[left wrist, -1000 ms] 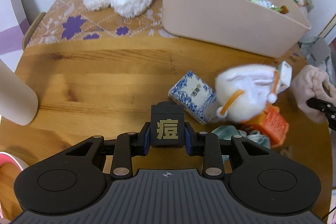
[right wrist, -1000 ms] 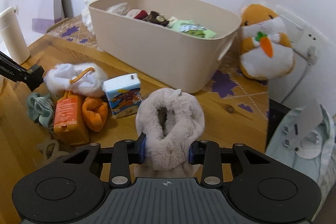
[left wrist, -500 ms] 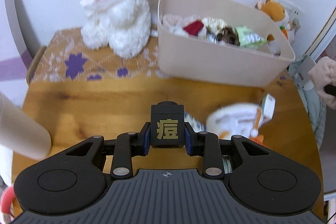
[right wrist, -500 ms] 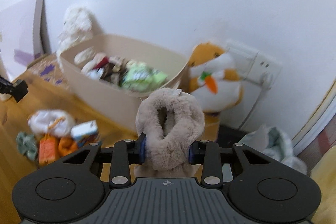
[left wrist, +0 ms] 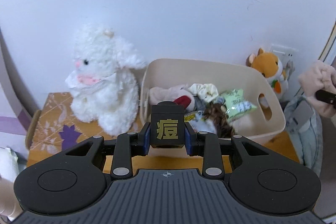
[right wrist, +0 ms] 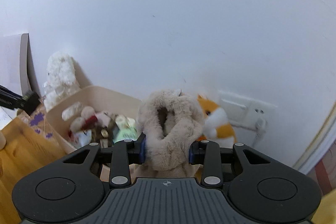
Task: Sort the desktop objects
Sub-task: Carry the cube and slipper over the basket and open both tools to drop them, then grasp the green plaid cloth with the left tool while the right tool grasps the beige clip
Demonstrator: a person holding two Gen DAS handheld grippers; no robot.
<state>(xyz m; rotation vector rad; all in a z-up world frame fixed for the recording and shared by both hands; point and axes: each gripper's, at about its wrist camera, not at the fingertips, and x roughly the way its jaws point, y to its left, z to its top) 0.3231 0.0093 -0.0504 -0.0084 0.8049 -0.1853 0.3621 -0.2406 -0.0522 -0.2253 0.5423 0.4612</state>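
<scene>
My left gripper (left wrist: 167,145) is shut on a small black box with a gold character (left wrist: 167,127) and holds it up in front of the beige storage bin (left wrist: 212,71). The bin holds several soft toys and packets. My right gripper (right wrist: 167,149) is shut on a fluffy beige plush slipper (right wrist: 171,119), held high beside the bin (right wrist: 100,93). The slipper also shows at the right edge of the left wrist view (left wrist: 317,85).
A white plush rabbit (left wrist: 103,81) sits left of the bin on a patterned mat (left wrist: 50,129). An orange hamster plush (left wrist: 268,68) stands behind the bin by a wall socket (right wrist: 247,110). The wooden table (right wrist: 19,146) lies below.
Both grippers have risen and tilted up toward the wall. The table items have dropped out of view and the bin's inside now shows. Both grips are unchanged.
</scene>
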